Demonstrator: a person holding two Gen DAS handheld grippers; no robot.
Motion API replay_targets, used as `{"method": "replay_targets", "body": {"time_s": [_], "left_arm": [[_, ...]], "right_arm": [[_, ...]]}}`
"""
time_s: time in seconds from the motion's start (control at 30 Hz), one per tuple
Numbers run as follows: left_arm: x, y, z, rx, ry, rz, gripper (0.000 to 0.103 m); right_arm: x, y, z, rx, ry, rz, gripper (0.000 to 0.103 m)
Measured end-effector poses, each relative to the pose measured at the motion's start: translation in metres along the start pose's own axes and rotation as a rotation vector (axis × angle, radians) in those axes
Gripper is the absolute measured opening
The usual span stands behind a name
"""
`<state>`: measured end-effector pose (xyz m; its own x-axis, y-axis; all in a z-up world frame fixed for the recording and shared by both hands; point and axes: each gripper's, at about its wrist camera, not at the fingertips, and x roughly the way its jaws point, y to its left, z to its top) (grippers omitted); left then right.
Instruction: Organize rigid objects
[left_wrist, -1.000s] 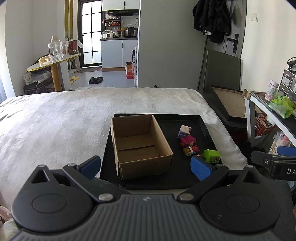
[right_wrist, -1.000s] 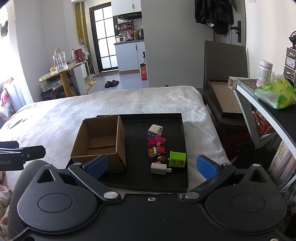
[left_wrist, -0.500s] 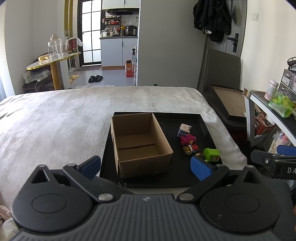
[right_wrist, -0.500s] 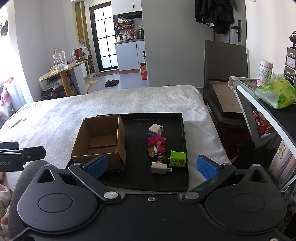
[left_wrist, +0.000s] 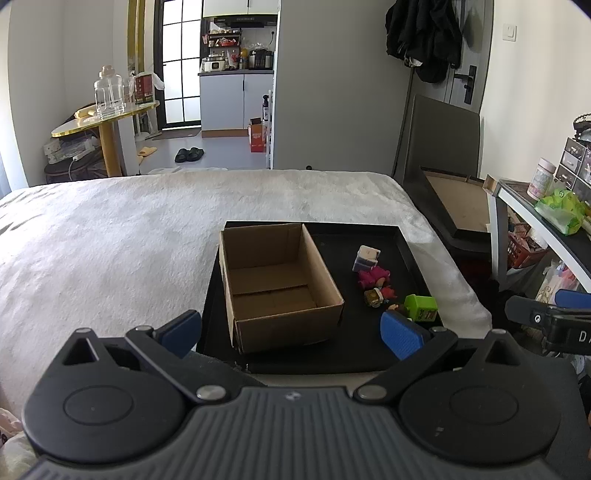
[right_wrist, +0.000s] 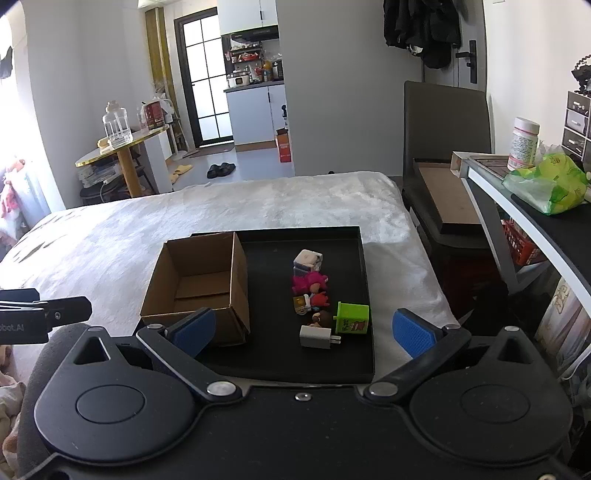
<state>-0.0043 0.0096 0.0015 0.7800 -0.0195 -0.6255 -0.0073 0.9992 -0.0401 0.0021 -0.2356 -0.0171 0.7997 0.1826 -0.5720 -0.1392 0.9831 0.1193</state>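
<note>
- Grippers first: the left gripper hangs at the near edge of the black tray, blue pads spread wide and nothing between them; the right gripper does the same on its side, fingers parted and bare.
- Each tool's dark body pokes into the other camera's edge, so the two are held side by side, well apart.
- Nearest on the tray, seen from the right wrist, lies a white charger plug, prongs pointing right.
- Just beyond it and touching or nearly so, a green cube toy stands at the right end of the cluster.
- A small brown figure is wedged between plug and cube; what it is I cannot make out.
- Farther back come a yellow-and-red small toy, then a pink plush-like toy, then a white-and-lavender block, forming a loose row running away from the cameras.
- Left of that row, apart from the toys, an open cardboard box sits on the tray's left half, flaps up, interior bare.
- The tray rests on a white fuzzy bedspread.
- Beyond the bed: a round gold-edged table with a clear glass jar, and a kitchen doorway behind.
</note>
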Motion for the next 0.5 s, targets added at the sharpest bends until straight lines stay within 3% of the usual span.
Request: {"method": "replay_targets", "body": {"time_s": [0.5], "left_arm": [[0.016,0.016,0.003,-0.035,0.018,0.005,0.103]], "right_arm": [[0.005,0.003,0.003,0.019,0.001,0.04,0.103]]}}
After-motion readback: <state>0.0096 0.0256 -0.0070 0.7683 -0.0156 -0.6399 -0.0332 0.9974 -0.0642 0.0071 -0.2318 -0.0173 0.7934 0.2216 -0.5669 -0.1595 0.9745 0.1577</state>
